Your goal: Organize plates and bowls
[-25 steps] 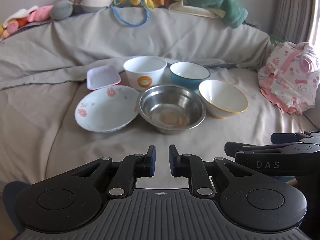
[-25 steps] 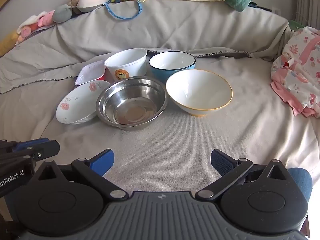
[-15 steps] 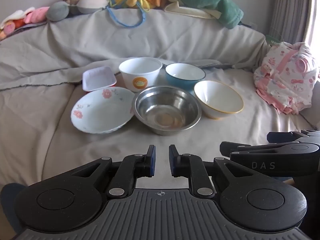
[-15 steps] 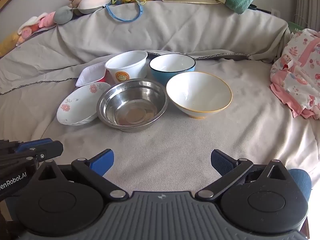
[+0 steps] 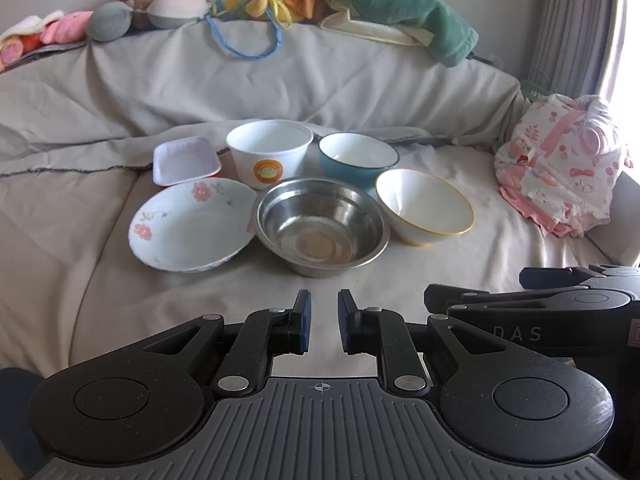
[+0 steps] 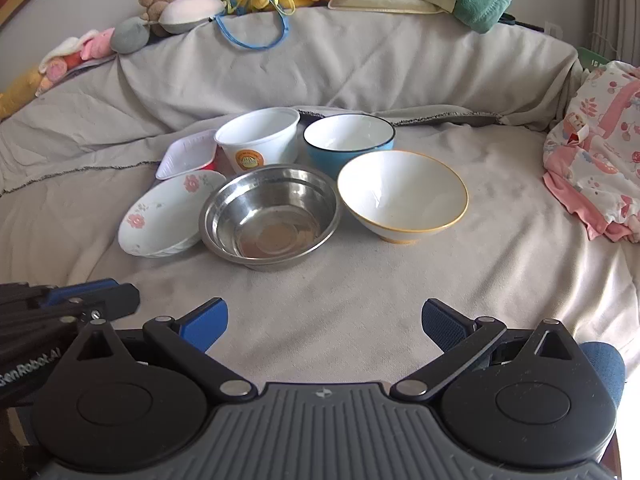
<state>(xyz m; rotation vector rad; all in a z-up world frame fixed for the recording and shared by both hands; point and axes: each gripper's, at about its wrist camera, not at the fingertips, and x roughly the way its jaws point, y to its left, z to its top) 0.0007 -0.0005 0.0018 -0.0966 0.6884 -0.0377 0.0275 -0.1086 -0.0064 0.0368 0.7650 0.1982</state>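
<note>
1. The left gripper point(image 5: 323, 322) hovers low over the beige cloth-covered sofa seat point(image 5: 120, 304) with its blue-padded fingers drawn nearly together – only a narrow slit between them, nothing held.
2. The right gripper point(image 6: 324, 326) has its fingers spread wide apart and empty, above the same cloth.
3. The dishes sit clustered at 12 o'clock from both grippers, well apart from the fingertips.
4. At the centre is the round stainless-steel bowl point(image 5: 322, 225); at its 9 o'clock, touching its rim, lies the shallow white plate with pink flowers point(image 5: 192, 226).
5. At 3 o'clock of the steel bowl stands the white bowl with a yellow rim point(image 5: 425, 207), tilted slightly.
6. Behind – at 11 to 1 o'clock – stand the white plastic tub with an orange emblem point(image 5: 270, 152) and the blue enamel bowl with a white inside point(image 5: 359, 160), just beside each other.
7. The small white rectangular tray point(image 5: 185, 159) sits at 10 o'clock, beside the tub.
8. A pink patterned garment point(image 5: 560, 168) is bundled at 2 o'clock.
</note>
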